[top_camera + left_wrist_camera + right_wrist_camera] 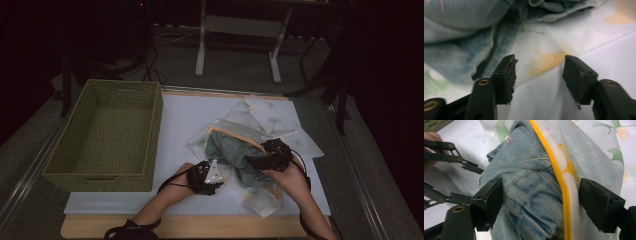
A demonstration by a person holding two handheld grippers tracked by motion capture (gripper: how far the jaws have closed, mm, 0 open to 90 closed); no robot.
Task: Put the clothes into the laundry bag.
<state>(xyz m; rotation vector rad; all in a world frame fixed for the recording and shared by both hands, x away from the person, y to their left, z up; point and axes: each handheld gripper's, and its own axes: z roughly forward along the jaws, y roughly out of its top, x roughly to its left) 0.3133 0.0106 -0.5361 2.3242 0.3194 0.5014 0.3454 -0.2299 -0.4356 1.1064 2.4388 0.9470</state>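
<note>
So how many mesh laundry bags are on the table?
2 that I can tell: one holding the jeans near the hands, another lying flat behind it. Overlapping fabric may hide more.

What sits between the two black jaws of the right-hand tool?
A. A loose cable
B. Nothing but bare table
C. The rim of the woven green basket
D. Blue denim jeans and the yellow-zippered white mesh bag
D: in the right gripper view, the right tool straddles the blue denim jeans and the yellow-zippered white mesh bag, its jaws against both.
</note>
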